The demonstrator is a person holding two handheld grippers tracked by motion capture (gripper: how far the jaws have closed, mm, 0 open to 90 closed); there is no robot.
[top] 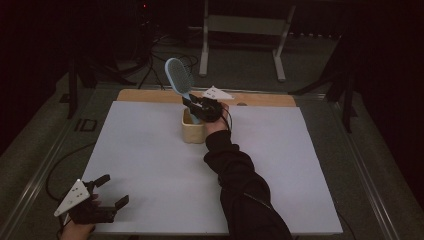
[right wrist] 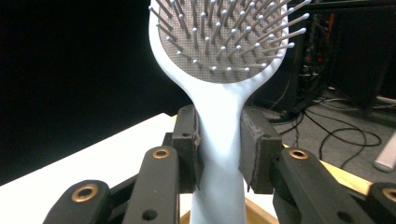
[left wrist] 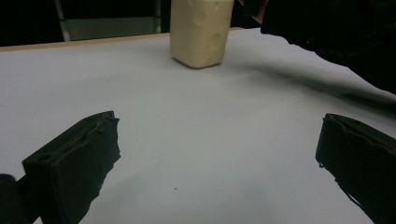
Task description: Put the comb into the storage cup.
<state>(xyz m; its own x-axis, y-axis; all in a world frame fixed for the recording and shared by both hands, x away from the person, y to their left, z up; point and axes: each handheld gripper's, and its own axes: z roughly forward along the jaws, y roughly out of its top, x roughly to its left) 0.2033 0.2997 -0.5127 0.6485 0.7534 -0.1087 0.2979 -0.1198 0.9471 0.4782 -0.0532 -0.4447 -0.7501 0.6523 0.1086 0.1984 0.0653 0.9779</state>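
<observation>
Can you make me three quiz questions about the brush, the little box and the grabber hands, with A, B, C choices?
1. Where does the handle of the pale blue plastic hairbrush go?
A. into the small cream square container
B. flat on the white sheet
C. under the table

2. How many cream containers stand on the white table sheet?
A. three
B. one
C. two

3. What is the left gripper doing?
A. squeezing the brush
B. holding the container
C. open, holding nothing

Answers: 1 A, the handle dips into the container, where the right gripper clamps it. 2 B, the high view has just one. 3 C, its black jaws stand wide apart over bare sheet.
</observation>
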